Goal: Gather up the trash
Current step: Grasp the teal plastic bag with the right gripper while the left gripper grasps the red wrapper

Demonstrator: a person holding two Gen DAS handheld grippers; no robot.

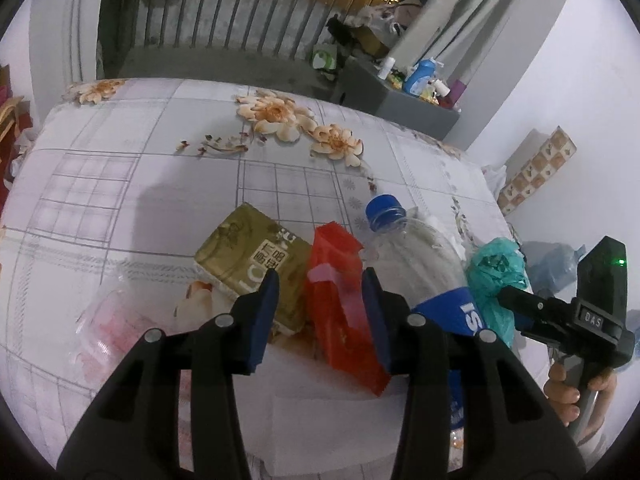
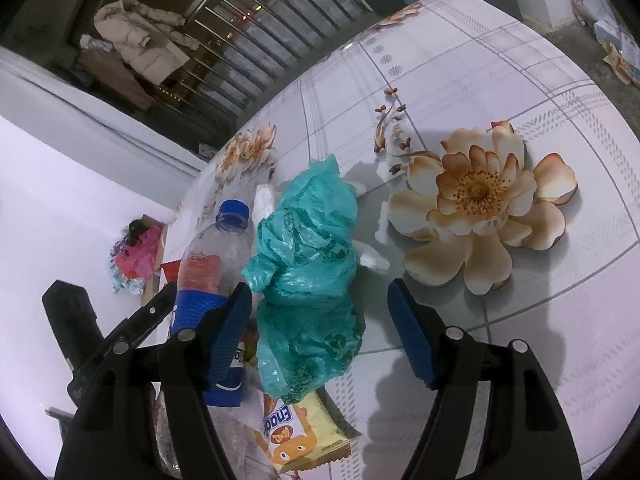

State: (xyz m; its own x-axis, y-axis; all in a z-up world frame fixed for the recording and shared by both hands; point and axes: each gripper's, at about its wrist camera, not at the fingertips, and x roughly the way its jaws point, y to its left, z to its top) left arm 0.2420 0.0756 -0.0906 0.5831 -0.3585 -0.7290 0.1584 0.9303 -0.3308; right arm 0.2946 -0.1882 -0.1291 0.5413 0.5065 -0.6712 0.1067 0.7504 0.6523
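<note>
**Trash pile still on the table, nothing lifted yet**

Nearest you: your left gripper (image 1: 320, 316), jaws partly closed around the red wrapper (image 1: 340, 304). Right pad sits against the wrapper's edge, left pad stands apart from it over the gold box. No firm clamp as far as I can tell; the wrapper lies on the floral tablecloth (image 1: 140, 168).

Your right gripper (image 2: 320, 336) stands wide, jaws either side of the crumpled teal plastic bag (image 2: 308, 264). Pads are clear of the bag on both sides, so it holds nothing.

Progress, my read: early. All visible trash sits in one cluster at the near edge of the table. No bin or collection bag is identifiable in either view, so I can't say where it goes.

Count of what's left:
- 1 red wrapper
- 1 gold tissue pack (image 1: 252, 264), touching the red wrapper's left side
- 1 clear plastic bottle (image 1: 408, 252) with blue cap and blue label, lying between wrapper and teal bag
- 1 teal plastic bag
- 1 yellow snack wrapper (image 2: 304, 436), partly under the teal bag
- 1 clear pink-tinted plastic piece (image 1: 116, 328), left of the left gripper
- white tissue scraps (image 2: 374, 260) beside the bag; count unclear
</note>
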